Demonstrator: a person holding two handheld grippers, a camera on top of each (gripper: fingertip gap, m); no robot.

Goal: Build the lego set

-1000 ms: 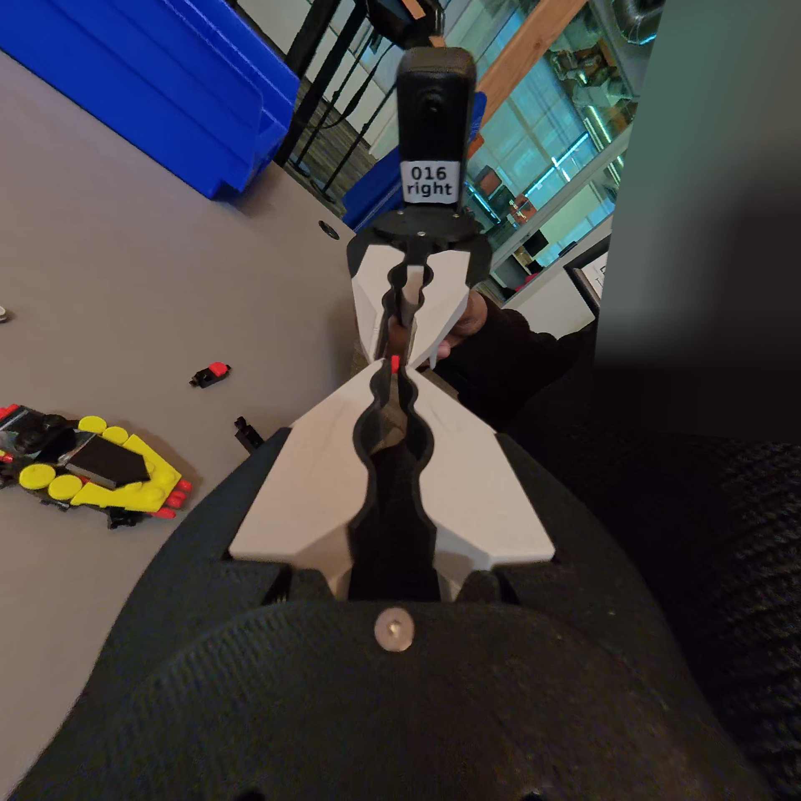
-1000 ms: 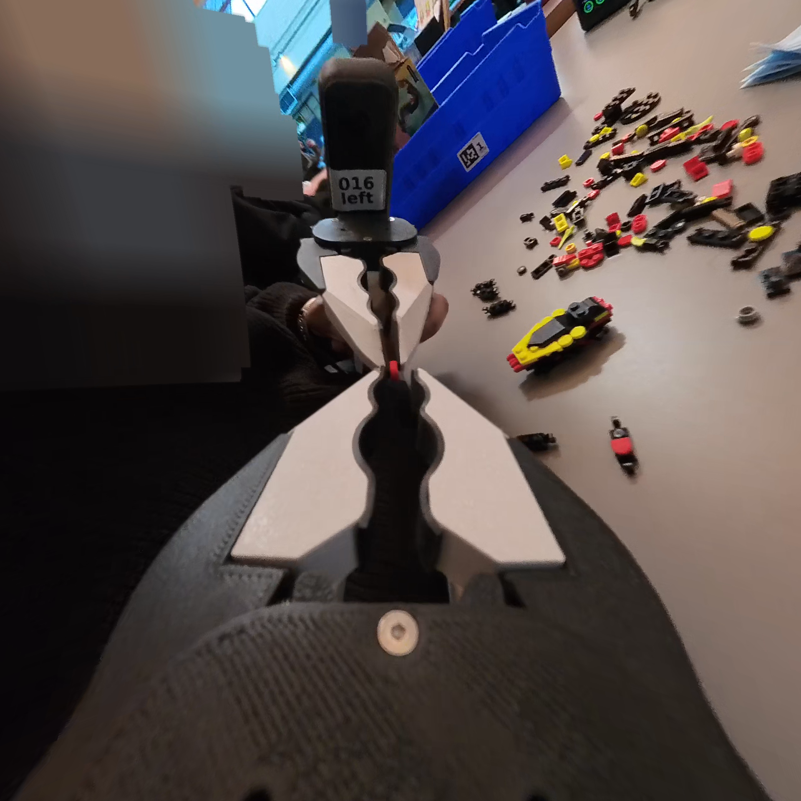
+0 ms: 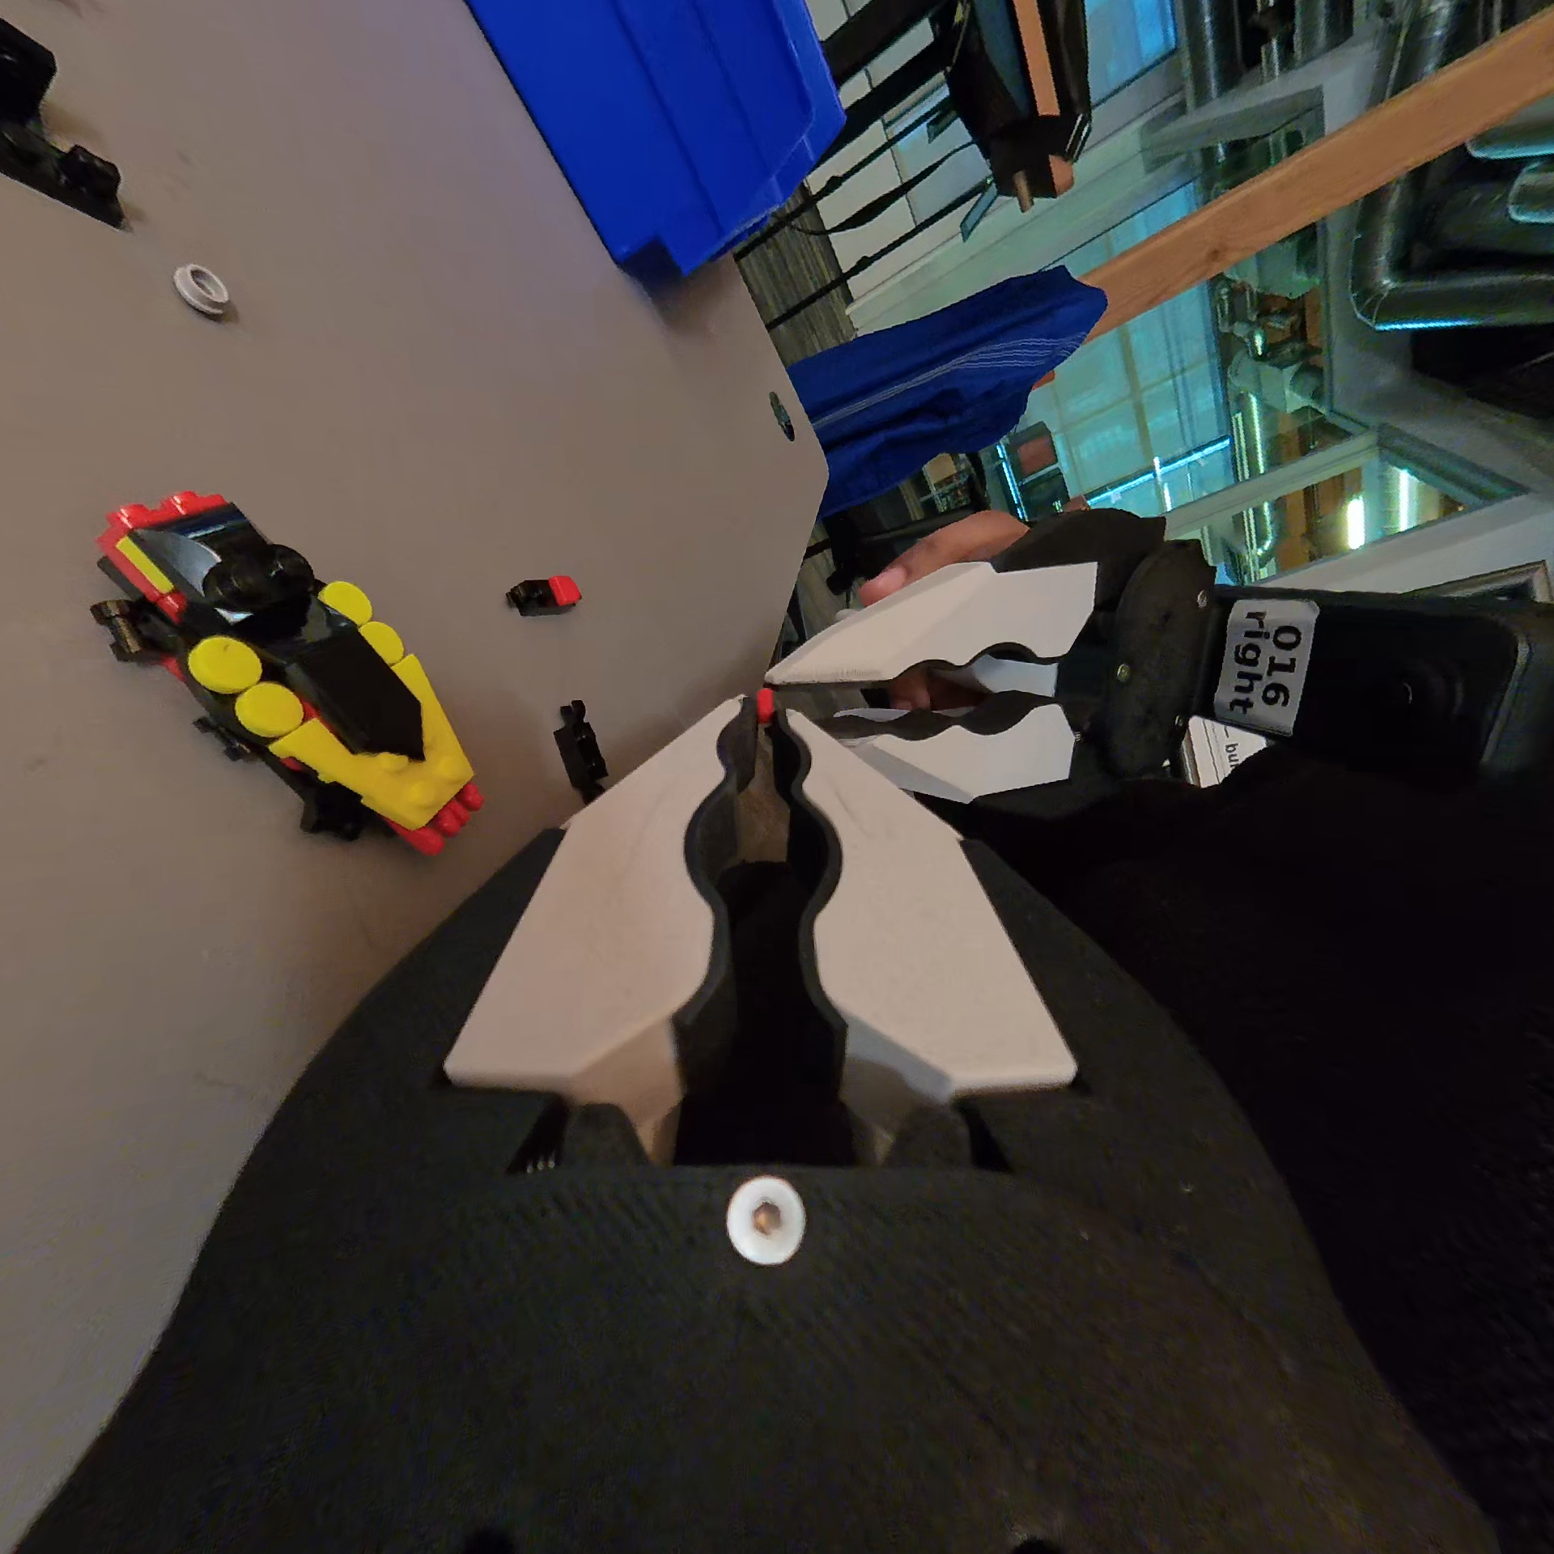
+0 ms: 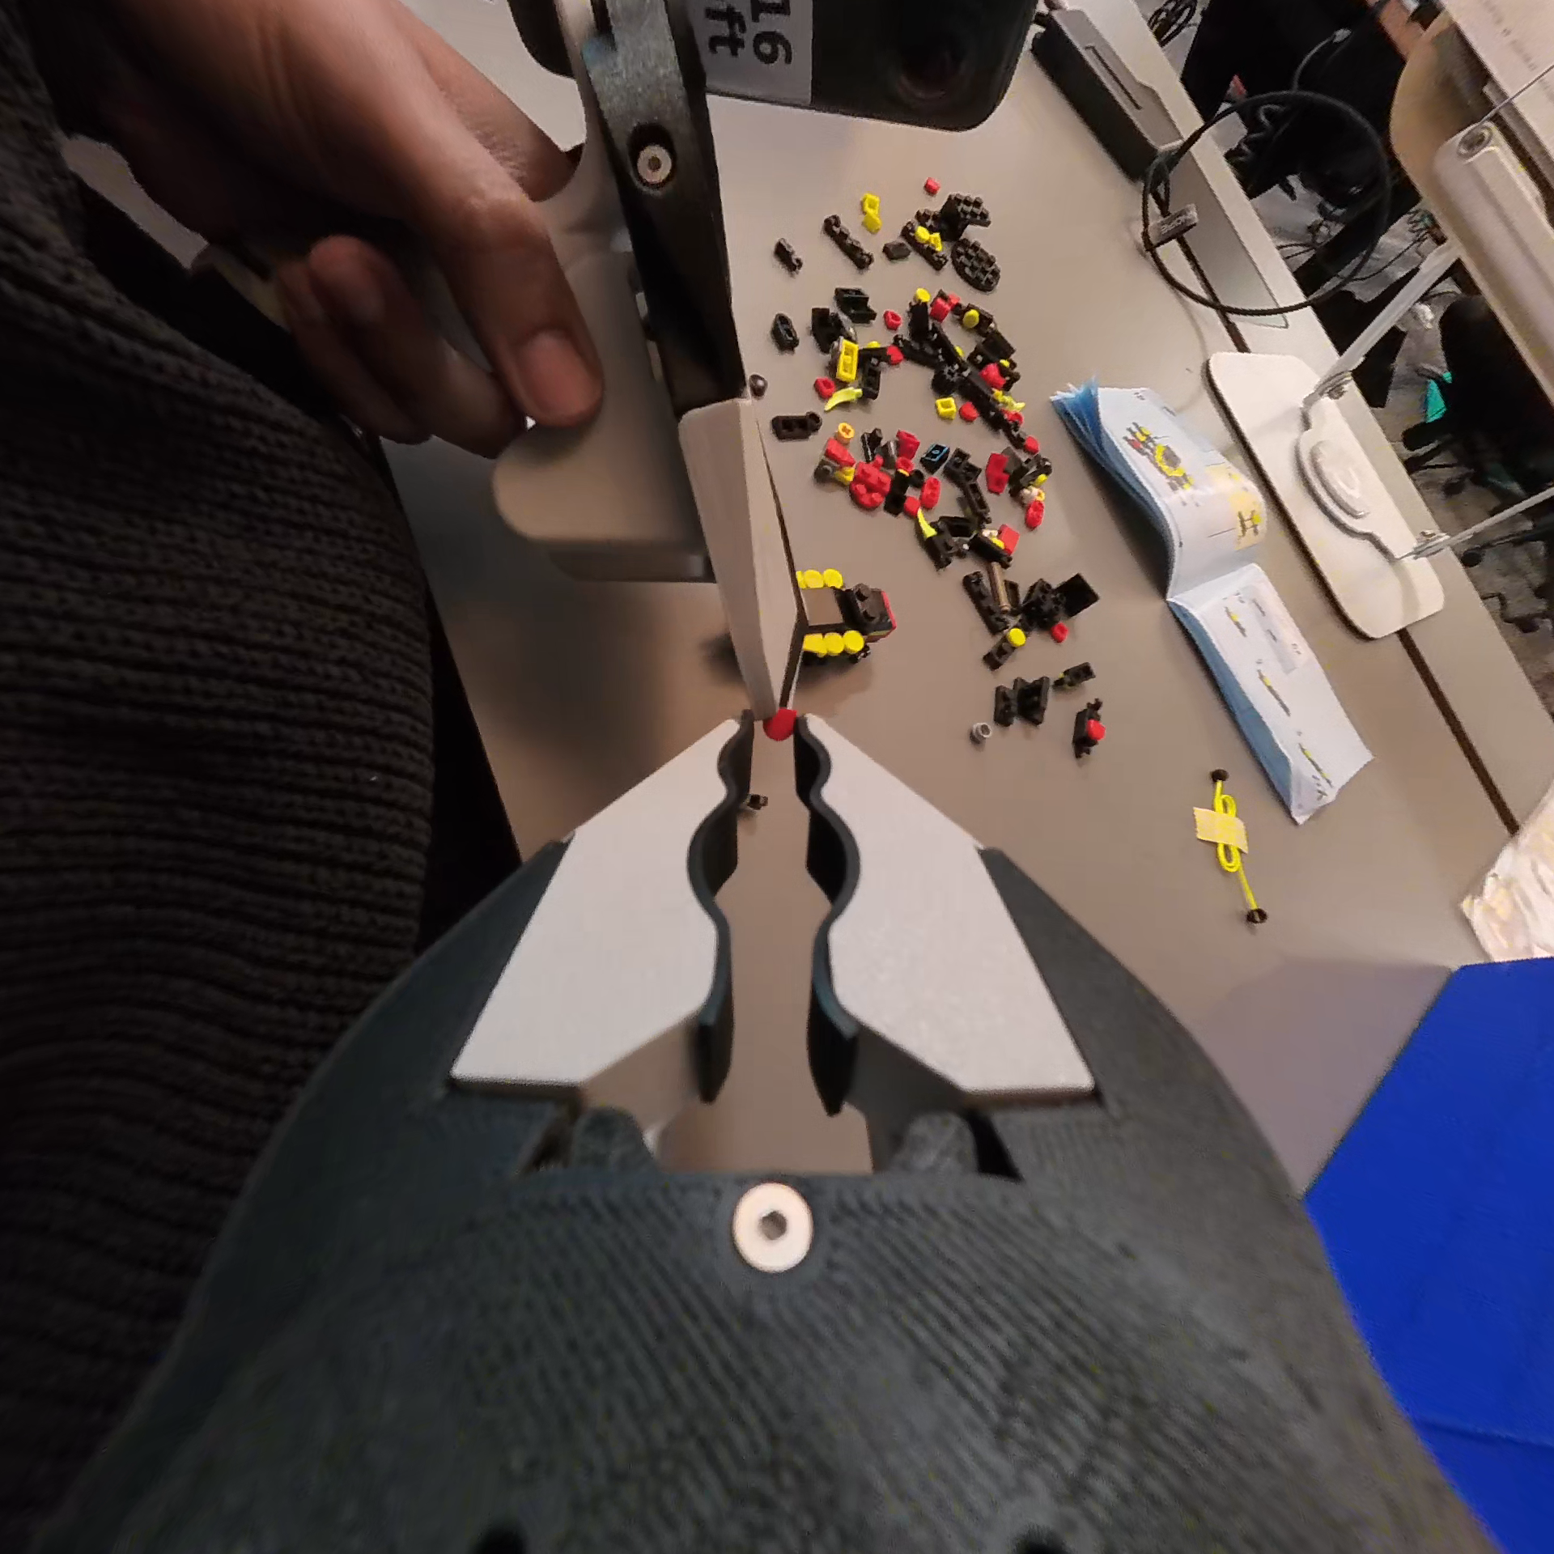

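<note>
Both grippers meet tip to tip above the near edge of the grey table (image 4: 1093,883), and we find one small red piece (image 4: 779,725) at the meeting point. Our right gripper (image 4: 775,730) stands narrow, its two black pads pressed on either side of that piece. Our left gripper (image 3: 759,715) is closed, with the same red piece (image 3: 764,705) showing at its very tip; whether it grips the piece itself or a thin part under it, we cannot tell. The left gripper's long axis runs at a right angle to the right gripper's, so each approaches the piece from a different side.

Just beyond lies a small yellow, black and red toy car (image 3: 286,664), flat on the table. The left view shows it whole; in the right view the left gripper's finger (image 4: 748,547) hides part of it. Only the right view shows the scattered loose bricks (image 4: 942,404) farther off and the open booklet (image 4: 1211,572) at far right.
</note>
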